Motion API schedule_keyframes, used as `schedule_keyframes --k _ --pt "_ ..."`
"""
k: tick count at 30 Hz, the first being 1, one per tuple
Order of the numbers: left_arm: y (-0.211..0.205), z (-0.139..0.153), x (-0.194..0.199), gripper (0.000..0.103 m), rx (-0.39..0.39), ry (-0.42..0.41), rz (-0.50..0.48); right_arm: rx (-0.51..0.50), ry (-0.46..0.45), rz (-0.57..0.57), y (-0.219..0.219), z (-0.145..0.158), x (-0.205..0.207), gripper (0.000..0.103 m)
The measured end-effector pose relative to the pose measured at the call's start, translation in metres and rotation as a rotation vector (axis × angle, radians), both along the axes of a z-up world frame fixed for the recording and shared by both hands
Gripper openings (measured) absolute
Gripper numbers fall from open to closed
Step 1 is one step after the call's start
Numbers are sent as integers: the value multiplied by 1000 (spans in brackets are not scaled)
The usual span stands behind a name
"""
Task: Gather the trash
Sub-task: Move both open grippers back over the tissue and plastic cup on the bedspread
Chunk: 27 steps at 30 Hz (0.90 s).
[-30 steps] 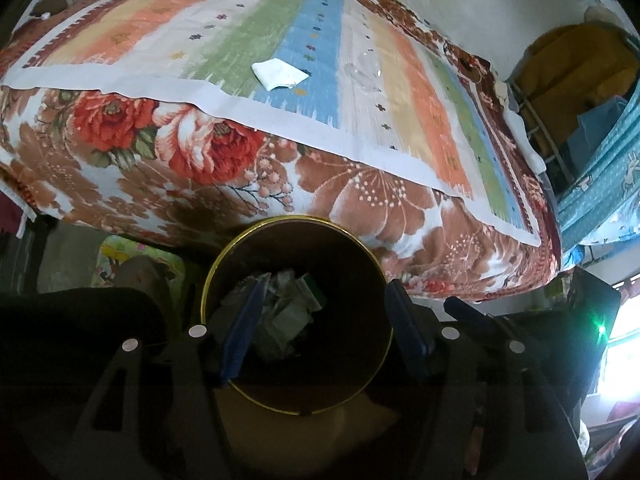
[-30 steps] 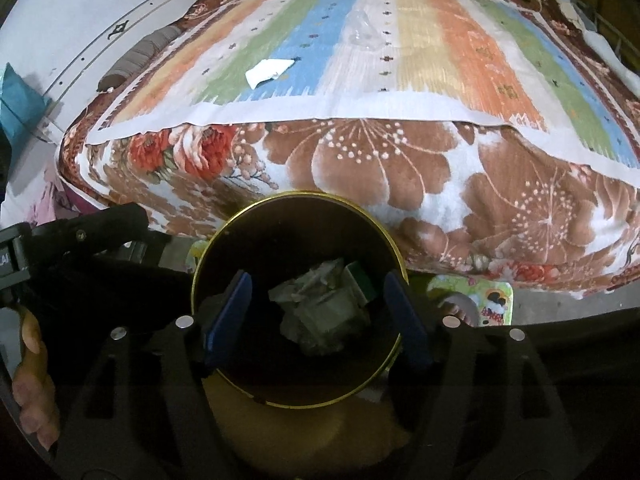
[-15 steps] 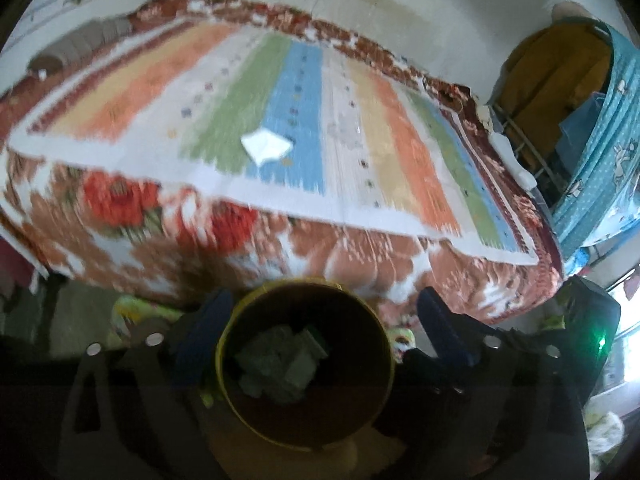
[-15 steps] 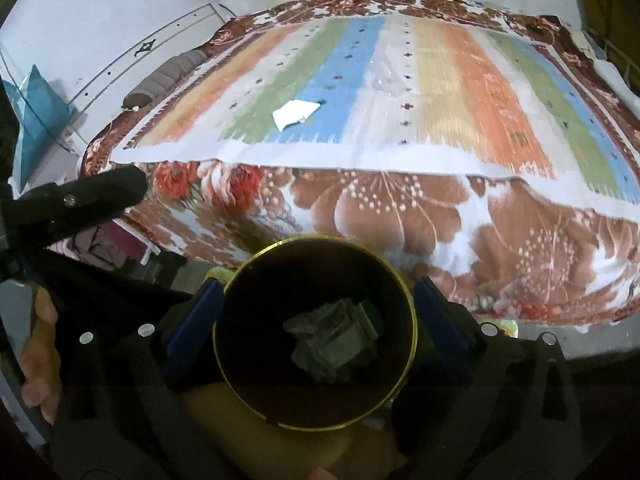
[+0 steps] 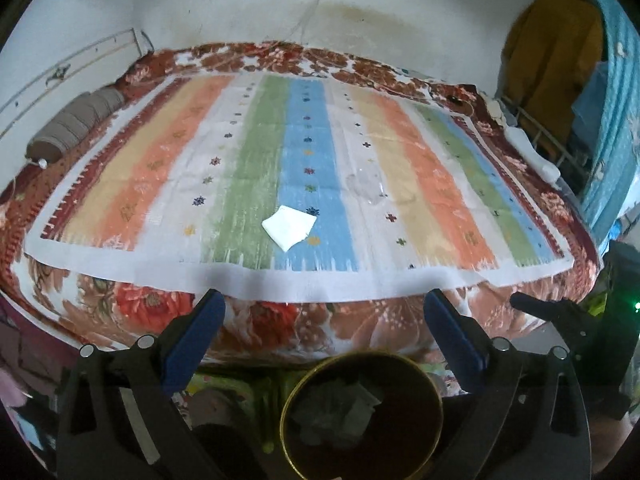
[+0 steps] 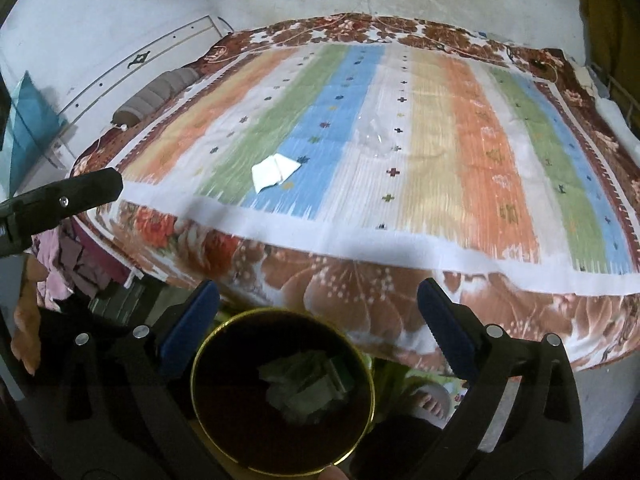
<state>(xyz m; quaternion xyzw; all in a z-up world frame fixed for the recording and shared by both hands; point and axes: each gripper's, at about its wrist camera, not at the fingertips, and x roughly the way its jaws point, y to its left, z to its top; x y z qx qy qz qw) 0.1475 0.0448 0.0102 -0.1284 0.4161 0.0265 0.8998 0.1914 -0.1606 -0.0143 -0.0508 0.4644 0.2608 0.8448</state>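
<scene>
A white folded paper lies on the striped bedspread near the bed's front edge; it also shows in the right wrist view. A clear crumpled plastic piece lies further back, and shows in the right wrist view. A dark bin with a gold rim holds crumpled trash below the bed edge; it shows in the right wrist view. My left gripper is open and empty above the bin. My right gripper is open and empty too.
A grey bolster lies at the bed's far left. Hanging clothes and a blue curtain stand at the right. A white wall runs behind the bed. A person's foot is on the floor beside the bin.
Both grippers have risen and pulled back from the bin and their jaws have opened wider. The bed top now fills both views. The paper and the plastic have not moved.
</scene>
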Motion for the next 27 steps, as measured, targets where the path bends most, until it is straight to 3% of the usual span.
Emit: schedule_keyframes --k 4,11,16,22,27 --pt "23 -5 25 97 -91 46 11 16 -12 11 6 9 18 94" --pt "38 -26 77 97 0 101 -5 -40 -38 9 21 9 55 94" --pt "58 -44 100 97 -55 139 20 -51 -30 -10 29 4 80 94" --pt "68 -70 122 97 -24 214 19 -76 -61 -17 38 -2 116 94" --pt "78 -89 136 97 -70 260 38 -87 -61 -8 42 -13 138 94"
